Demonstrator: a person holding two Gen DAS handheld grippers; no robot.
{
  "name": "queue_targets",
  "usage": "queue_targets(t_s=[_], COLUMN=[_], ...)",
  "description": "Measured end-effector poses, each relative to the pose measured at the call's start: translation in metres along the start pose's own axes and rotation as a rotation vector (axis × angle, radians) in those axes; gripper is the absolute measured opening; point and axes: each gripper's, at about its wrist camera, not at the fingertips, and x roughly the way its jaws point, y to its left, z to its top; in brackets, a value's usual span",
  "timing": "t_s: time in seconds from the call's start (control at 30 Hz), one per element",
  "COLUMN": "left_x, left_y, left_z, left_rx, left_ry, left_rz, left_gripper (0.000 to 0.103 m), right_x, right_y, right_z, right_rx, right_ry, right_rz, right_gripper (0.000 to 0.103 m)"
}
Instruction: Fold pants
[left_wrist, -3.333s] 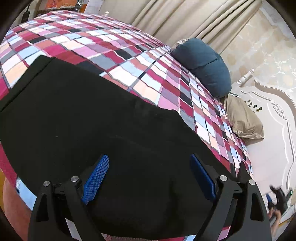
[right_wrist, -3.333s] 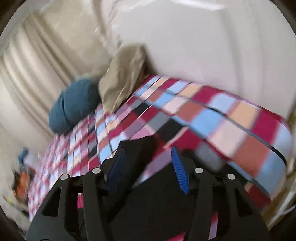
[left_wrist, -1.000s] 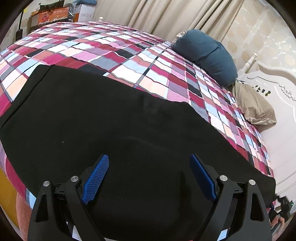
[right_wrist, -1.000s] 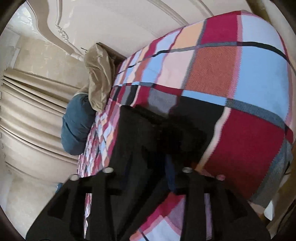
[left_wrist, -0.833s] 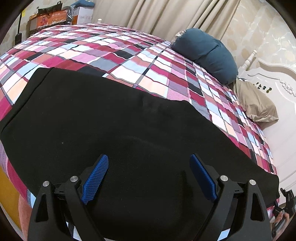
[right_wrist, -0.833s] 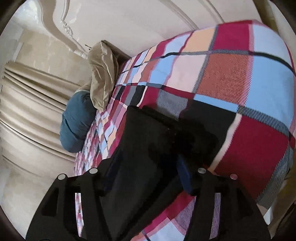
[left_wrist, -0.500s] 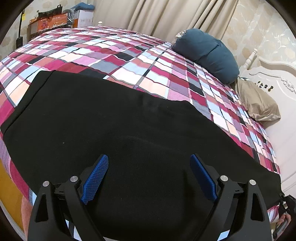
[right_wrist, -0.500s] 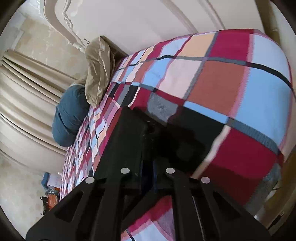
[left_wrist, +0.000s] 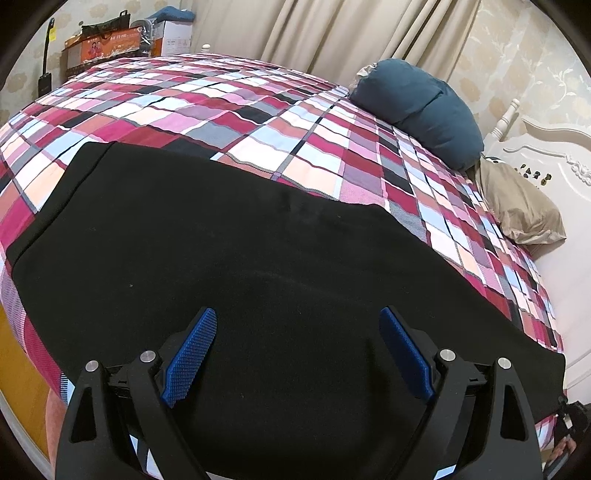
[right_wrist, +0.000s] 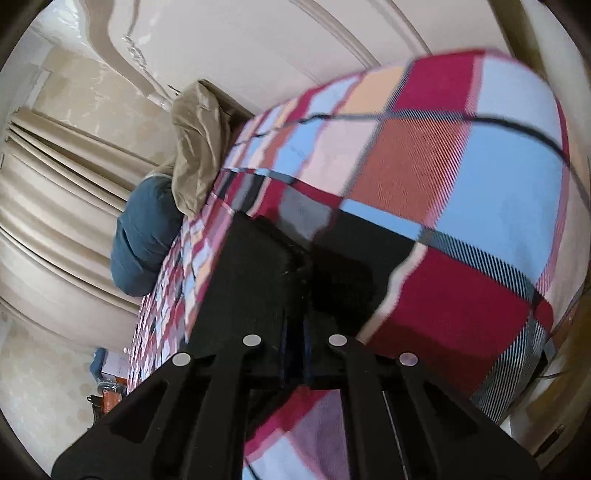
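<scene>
Black pants (left_wrist: 240, 251) lie flat along the near edge of a bed with a plaid cover (left_wrist: 221, 99). My left gripper (left_wrist: 295, 332) hovers open over the middle of the pants, its blue pads wide apart and empty. In the right wrist view, my right gripper (right_wrist: 295, 332) is shut on the end of the pants (right_wrist: 255, 280), near the bed's corner by the headboard. The pinched cloth hides its pads.
A dark blue pillow (left_wrist: 417, 107) and a tan pillow (left_wrist: 517, 206) lie at the head of the bed, by the white headboard (left_wrist: 554, 155). Curtains (left_wrist: 332, 33) hang behind. Boxes (left_wrist: 110, 44) stand past the far side. The bed edge drops off close to me.
My right gripper opened briefly over the end of the pants, then closed on it. My left gripper stayed open and barely moved.
</scene>
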Motion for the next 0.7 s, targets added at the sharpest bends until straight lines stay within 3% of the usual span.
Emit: queue_targets(t_s=[0.3, 0.4, 0.43, 0.47, 0.57, 0.7], left_x=[0.001, 0.0, 0.0, 0.0, -0.005, -0.014], left_y=[0.002, 0.002, 0.002, 0.003, 0.003, 0.006], left_z=[0.001, 0.001, 0.001, 0.002, 0.003, 0.007], left_rx=[-0.002, 0.0, 0.001, 0.001, -0.002, 0.003], left_ry=[0.002, 0.004, 0.005, 0.005, -0.004, -0.039], left_rz=[-0.015, -0.021, -0.023, -0.025, -0.037, -0.042], left_gripper=[0.089, 0.089, 0.089, 0.089, 0.089, 0.089], right_x=[-0.008, -0.024, -0.03, -0.038, -0.042, -0.025], right_y=[-0.008, -0.002, 0.001, 0.007, 0.018, 0.029], right_z=[0.005, 0.01, 0.013, 0.017, 0.03, 0.054], right_rx=[0.037, 0.006, -0.009, -0.04, -0.105, -0.179], right_ry=[-0.019, -0.079, -0.102, -0.13, -0.114, 0.02], right_rz=[0.027, -0.033, -0.068, -0.09, -0.074, -0.007], right_gripper=[0.011, 0.028, 0.049, 0.056, 0.058, 0.061])
